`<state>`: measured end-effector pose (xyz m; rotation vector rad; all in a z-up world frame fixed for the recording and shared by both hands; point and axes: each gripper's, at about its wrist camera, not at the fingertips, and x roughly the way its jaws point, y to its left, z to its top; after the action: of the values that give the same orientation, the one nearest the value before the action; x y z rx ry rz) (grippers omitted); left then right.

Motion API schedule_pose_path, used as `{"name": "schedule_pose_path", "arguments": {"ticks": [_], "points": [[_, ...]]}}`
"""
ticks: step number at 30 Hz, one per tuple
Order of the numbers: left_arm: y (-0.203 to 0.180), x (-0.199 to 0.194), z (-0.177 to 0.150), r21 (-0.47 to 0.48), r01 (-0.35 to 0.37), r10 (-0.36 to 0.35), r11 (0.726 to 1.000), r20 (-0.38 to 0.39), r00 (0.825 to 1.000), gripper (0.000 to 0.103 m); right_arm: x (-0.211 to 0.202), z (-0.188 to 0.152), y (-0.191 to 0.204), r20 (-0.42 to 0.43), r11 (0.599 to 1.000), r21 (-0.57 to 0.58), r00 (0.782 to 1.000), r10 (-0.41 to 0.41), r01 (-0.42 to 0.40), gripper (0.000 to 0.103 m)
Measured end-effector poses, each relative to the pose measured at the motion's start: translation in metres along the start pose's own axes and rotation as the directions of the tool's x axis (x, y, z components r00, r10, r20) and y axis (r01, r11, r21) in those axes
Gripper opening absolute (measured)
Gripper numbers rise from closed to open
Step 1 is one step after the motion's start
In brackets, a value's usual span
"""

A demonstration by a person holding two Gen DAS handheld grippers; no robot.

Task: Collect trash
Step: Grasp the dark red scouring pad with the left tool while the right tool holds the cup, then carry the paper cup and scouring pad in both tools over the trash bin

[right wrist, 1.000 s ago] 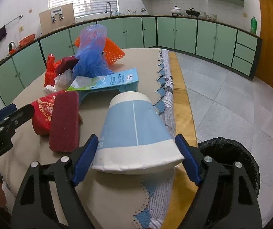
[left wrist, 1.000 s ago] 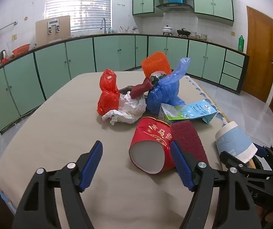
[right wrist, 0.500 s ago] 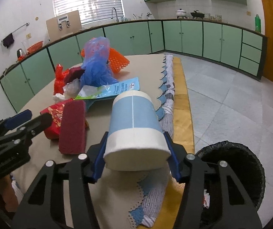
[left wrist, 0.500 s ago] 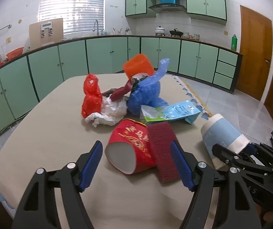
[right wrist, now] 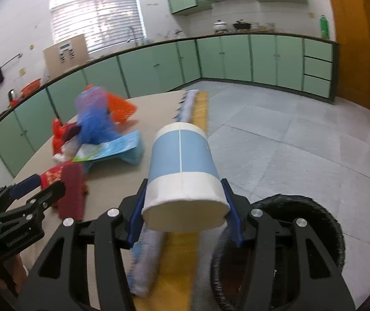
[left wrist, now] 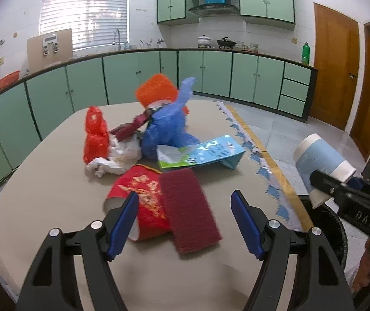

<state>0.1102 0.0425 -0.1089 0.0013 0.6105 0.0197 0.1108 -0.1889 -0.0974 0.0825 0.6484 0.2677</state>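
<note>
My right gripper [right wrist: 183, 213] is shut on a blue and white paper cup [right wrist: 182, 171], held in the air past the table's right edge, near the black bin [right wrist: 283, 254]. The cup also shows in the left wrist view [left wrist: 322, 167]. My left gripper [left wrist: 185, 223] is open and empty, low over the table. A red paper cup [left wrist: 140, 202] on its side and a dark red scouring pad [left wrist: 187, 204] lie between its fingers. Behind them lie a blue carton [left wrist: 203, 153], a blue bag [left wrist: 169, 127], a red bag [left wrist: 95, 134], white crumpled plastic [left wrist: 117, 160] and an orange net [left wrist: 156, 90].
The table [left wrist: 42, 186] has a beige cloth with a blue scalloped fringe [left wrist: 260, 171] along its right edge. The black-lined bin also shows at the right in the left wrist view [left wrist: 327, 220]. Green kitchen cabinets [left wrist: 210, 75] run along the far walls. Tiled floor [right wrist: 301, 140] lies to the right.
My right gripper closed on the blue and white cup, lifted it off the table and carried it right toward the bin. My left gripper moved forward around the red cup and pad.
</note>
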Motion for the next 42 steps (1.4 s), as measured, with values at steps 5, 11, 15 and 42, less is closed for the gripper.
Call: {"name": "schedule_pose_path", "arguments": {"ticks": [5,11,15,42], "points": [[-0.016,0.007,-0.001,0.030,-0.024,0.024,0.999,-0.001,1.000,0.072,0.000,-0.002,-0.016,0.006,0.999,0.027,1.000,-0.026,0.026,0.052],[-0.014,0.029,-0.010,0.031,-0.082,0.083,0.996,-0.055,0.995,0.072,0.004,-0.007,-0.018,-0.004,0.999,0.026,1.000,-0.025,0.025,0.052],[-0.011,0.038,-0.015,0.015,-0.079,0.080,0.997,-0.092,0.993,0.072,0.008,-0.008,-0.017,-0.012,0.999,0.026,1.000,-0.021,0.021,0.053],[-0.022,0.005,0.005,0.001,-0.022,0.022,1.000,-0.022,1.000,0.048,-0.015,0.001,-0.020,0.034,0.999,0.031,0.999,-0.036,0.034,0.053]]}}
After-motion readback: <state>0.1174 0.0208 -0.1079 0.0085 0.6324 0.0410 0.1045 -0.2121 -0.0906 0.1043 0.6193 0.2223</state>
